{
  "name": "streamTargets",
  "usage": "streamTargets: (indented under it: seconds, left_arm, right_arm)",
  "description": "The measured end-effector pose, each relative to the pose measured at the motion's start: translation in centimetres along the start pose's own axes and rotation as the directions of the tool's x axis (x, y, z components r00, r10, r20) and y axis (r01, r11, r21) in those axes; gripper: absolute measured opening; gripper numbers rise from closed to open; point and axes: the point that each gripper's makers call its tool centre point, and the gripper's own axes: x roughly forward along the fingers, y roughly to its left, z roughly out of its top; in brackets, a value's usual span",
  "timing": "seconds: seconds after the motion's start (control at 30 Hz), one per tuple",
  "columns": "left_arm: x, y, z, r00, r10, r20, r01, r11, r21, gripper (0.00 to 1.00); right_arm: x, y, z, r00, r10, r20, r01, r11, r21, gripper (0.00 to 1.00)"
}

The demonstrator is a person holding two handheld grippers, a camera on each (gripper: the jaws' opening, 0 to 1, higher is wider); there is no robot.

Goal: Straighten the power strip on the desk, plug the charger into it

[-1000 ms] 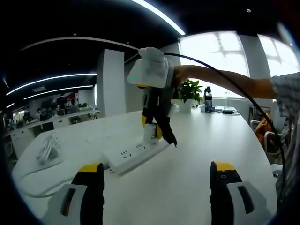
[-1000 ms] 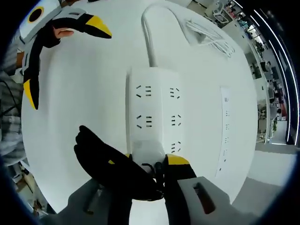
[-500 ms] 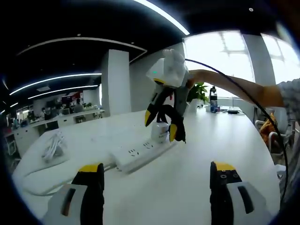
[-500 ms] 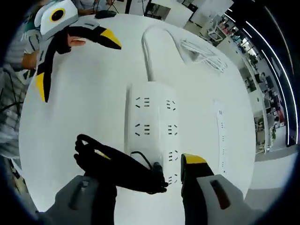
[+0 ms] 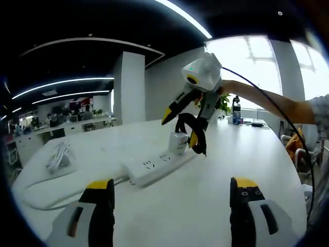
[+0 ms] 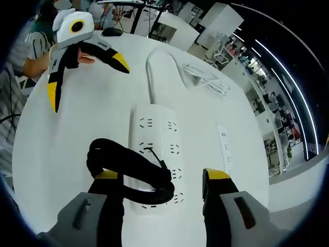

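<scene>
My right gripper has opened, lifting off the charger (now seated in the power strip); left gripper open, empty.

White power strip w/ white charger on a white surface. Black cable looped over the strip. Both grippers: grey bodies, black fingers w/ yellow tips. Pale cable bundle, prob. white.

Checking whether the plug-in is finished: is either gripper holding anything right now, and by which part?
Nothing is held. The right gripper is open above the power strip, with the charger plugged in and its black cable looped across the left jaw. The left gripper is open, empty.
</scene>
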Motion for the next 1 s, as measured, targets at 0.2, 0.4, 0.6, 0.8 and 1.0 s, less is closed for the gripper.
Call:
streamTargets:
  seconds: [0.2, 0.4, 0.6, 0.8, 1.0]
  left_arm:
    - [0.1, 0.2, -0.1, 1.000, 0.006, -0.004, -0.006, 1.000, -0.009, 0.94]
    - [0.0, 0.3, -0.1, 1.000, 0.008, -0.003, -0.008, 1.000, -0.013, 0.94]
    - [0.0, 0.3, -0.1, 1.000, 0.007, -0.001, -0.007, 1.000, -0.016, 0.94]
    - [0.1, 0.3, -0.2, 1.000, 0.008, -0.004, -0.008, 1.000, -0.019, 0.94]
    - [0.3, 0.2, -0.4, 1.000, 0.004, -0.011, -0.004, 1.000, -0.013, 0.94]
  right_arm:
    - [-1.0, -0.8, -0.2, 1.000, -0.025, 0.014, 0.025, 1.000, -0.001, 0.62]
    - [-2.2, -1.1, 0.1, 0.998, -0.034, 0.054, 0.032, 0.999, 0.030, 0.59]
    - [-3.2, -1.6, 0.0, 0.995, -0.029, 0.097, 0.024, 0.998, 0.057, 0.59]
    - [-4.5, -1.8, -0.4, 0.990, -0.038, 0.135, 0.025, 0.995, 0.092, 0.58]
    - [-5.7, -1.5, -0.5, 0.975, -0.034, 0.219, 0.001, 0.989, 0.150, 0.63]
